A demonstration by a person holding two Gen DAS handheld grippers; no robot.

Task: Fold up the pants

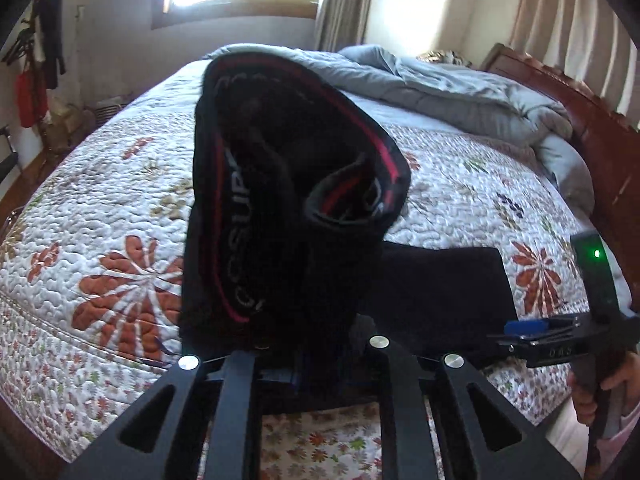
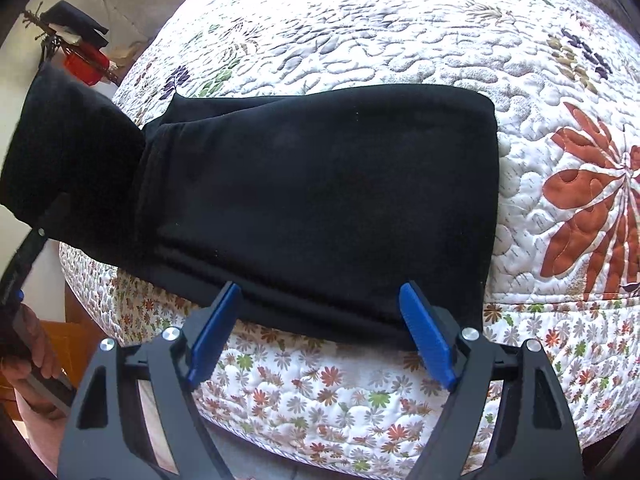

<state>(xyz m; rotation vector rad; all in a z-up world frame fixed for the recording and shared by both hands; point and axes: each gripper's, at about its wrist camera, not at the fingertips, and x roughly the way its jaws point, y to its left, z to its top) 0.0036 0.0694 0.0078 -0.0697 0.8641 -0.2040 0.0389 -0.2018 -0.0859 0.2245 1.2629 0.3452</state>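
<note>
The black pants [image 2: 320,184] lie across the near edge of the bed [image 2: 400,32], on its white quilted floral cover, already doubled into a thick, flat slab with a squared fold at one end. The cloth looks soft and matte, almost featureless, with a few seam lines running along its near edge. The other end is lifted off the bed: the waistband [image 1: 296,168] hangs open in the air, showing a red stripe and pale lettering on the inside of the band. The left hand-held gripper [image 1: 296,360] is clenched on that raised waist end, its jaws nearly together and buried in the fabric. The right hand-held gripper [image 2: 320,332] is released, its blue pads [image 2: 426,344] standing wide apart at the near edge of the folded part; whether they touch the cloth I cannot tell. A rumpled grey duvet [image 1: 460,92] lies at the far end of the bed.
</note>
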